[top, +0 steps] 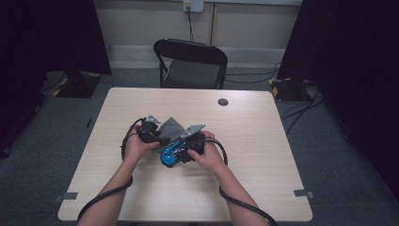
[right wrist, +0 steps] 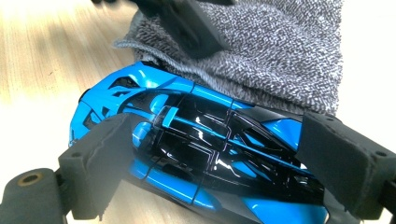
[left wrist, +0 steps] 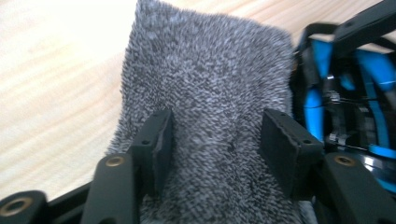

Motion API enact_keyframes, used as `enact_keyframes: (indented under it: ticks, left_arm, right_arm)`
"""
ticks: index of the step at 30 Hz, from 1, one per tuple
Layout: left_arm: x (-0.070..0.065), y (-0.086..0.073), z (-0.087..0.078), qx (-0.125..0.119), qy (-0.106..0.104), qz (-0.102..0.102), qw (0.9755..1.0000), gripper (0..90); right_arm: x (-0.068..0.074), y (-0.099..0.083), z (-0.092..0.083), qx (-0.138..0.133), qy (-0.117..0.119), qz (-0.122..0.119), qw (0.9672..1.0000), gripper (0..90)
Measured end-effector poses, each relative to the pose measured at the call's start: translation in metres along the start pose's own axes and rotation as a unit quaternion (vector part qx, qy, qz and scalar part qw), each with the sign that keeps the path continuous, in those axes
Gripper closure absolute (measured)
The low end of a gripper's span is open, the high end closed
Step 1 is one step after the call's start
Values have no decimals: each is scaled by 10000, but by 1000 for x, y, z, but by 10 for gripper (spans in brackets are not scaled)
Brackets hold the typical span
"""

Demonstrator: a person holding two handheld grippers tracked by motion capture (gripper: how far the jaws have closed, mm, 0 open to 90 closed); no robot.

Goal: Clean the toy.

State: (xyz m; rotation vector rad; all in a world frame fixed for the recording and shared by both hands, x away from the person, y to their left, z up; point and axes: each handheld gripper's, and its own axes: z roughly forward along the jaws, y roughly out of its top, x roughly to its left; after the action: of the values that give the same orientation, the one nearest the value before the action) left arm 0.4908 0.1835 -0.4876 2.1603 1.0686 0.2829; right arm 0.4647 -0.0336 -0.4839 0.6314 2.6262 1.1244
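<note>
A grey fuzzy cloth (top: 170, 128) lies on the pale wooden table (top: 263, 165) between my two hands. My left gripper (top: 154, 133) reaches over it from the left. In the left gripper view the cloth (left wrist: 210, 70) runs between the jaws of this gripper (left wrist: 224, 140), which stand apart and open. A blue and black toy car (top: 168, 155) is next to the cloth, touching its edge. My right gripper (right wrist: 219, 172) is shut on the car (right wrist: 187, 88), one pad on each side. The cloth (right wrist: 280, 51) lies just behind it.
A black folding chair (top: 190, 63) stands beyond the table's far edge. A small dark round disc (top: 223, 101) sits near the back of the tabletop. Black curtains hang at both sides, and cables lie on the floor at the right.
</note>
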Motion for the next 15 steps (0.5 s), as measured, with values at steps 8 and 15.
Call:
enact_keyframes:
  ticks: [8, 15]
  left_arm:
    - [-5, 2, 2, 96, -72, 177, 9998, 688]
    - [3, -2, -11, 301, -333, 610, 9971, 739]
  right_arm:
    - [0, 0, 0, 13, -4, -6, 10000, 103]
    - [0, 1, 0, 35, -18, -5, 10000, 104]
